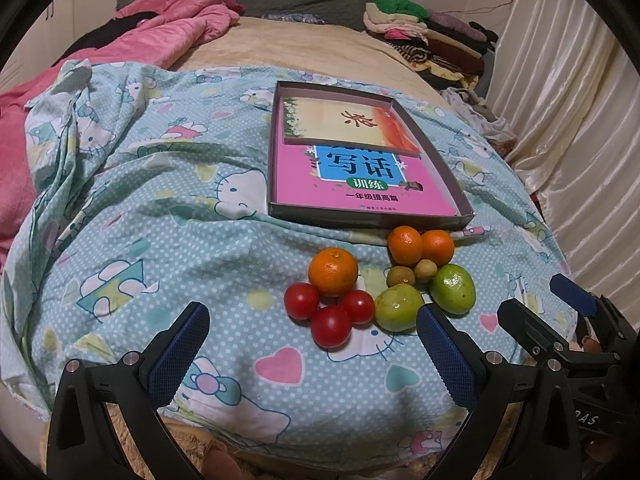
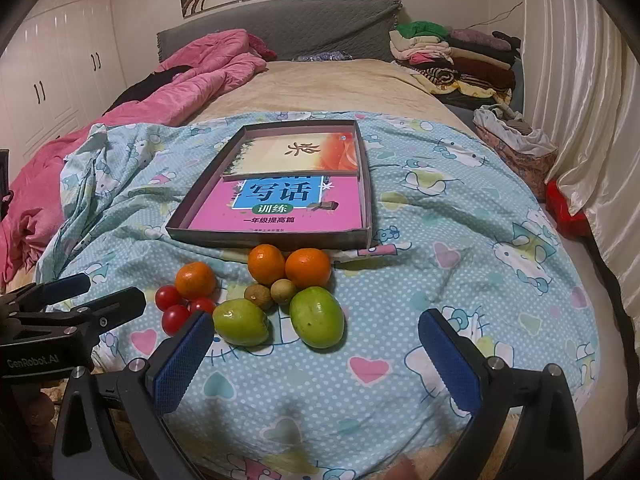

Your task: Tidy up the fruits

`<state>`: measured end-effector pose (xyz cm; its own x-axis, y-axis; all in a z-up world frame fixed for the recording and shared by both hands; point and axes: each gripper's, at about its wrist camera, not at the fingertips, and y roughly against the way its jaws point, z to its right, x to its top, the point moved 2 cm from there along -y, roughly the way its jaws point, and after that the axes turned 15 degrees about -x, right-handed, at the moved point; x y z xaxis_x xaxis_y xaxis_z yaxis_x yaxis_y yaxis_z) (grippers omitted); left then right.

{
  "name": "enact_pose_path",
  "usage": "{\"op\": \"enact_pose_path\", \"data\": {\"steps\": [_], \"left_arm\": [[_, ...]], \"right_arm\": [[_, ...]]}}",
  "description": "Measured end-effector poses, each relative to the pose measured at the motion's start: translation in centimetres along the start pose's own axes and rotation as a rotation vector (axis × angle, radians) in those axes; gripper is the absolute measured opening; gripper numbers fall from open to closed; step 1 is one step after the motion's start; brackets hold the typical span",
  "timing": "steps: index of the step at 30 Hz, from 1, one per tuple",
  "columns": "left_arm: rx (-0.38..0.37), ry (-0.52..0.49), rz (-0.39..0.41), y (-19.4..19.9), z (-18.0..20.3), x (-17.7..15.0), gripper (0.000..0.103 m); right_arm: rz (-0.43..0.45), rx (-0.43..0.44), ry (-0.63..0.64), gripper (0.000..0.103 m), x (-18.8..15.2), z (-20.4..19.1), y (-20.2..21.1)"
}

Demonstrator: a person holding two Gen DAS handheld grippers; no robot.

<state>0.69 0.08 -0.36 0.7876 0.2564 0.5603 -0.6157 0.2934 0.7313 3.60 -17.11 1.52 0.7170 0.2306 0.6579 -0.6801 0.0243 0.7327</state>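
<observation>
Left wrist view first: my left gripper (image 1: 312,350) has its jaws spread wide and empty, blue pads (image 1: 178,354) low over the Hello Kitty sheet (image 1: 160,248), aimed level at the fruit. Just ahead of its fingertips sit three cherry tomatoes (image 1: 331,326) touching each other and tucked against a tangerine (image 1: 333,271). My right gripper (image 2: 316,354) is likewise parted and holds nothing, hovering level beside the left one; each tool shows at the edge of the other's view. Between its pads lie two green jujubes (image 2: 316,317), the left one (image 2: 241,322) just beside the left pad (image 2: 182,362). Behind them rest two small brown longans (image 2: 283,291), touching, and behind those a pair of tangerines (image 2: 308,267) side by side against the near wall of a shallow cardboard box lid (image 2: 268,238). Inside the lid lie a pink workbook (image 2: 280,210) and, overlapping its far end, a cream and orange book (image 2: 304,154). Farther off I see a pink quilt (image 2: 192,68), a grey headboard (image 2: 280,26), a heap of folded clothes (image 2: 460,54) and cream curtains (image 2: 580,100).
</observation>
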Motion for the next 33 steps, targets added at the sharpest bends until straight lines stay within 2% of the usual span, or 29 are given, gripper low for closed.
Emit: {"op": "enact_pose_path", "data": {"steps": [14, 26, 33], "left_arm": [[-0.005, 0.006, -0.012, -0.1, -0.1, -0.1, 0.103], [0.019, 0.000, -0.080, -1.6, -1.6, -0.6, 0.103], [-0.023, -0.035, -0.100, -3.2, -1.4, 0.5, 0.102]], "right_arm": [[-0.015, 0.006, 0.007, 0.103, -0.1, -0.2, -0.3], [-0.079, -0.002, 0.002, 0.103, 0.0, -0.1, -2.0], [-0.114, -0.015, 0.013, 0.103, 0.2, -0.3, -3.7]]}}
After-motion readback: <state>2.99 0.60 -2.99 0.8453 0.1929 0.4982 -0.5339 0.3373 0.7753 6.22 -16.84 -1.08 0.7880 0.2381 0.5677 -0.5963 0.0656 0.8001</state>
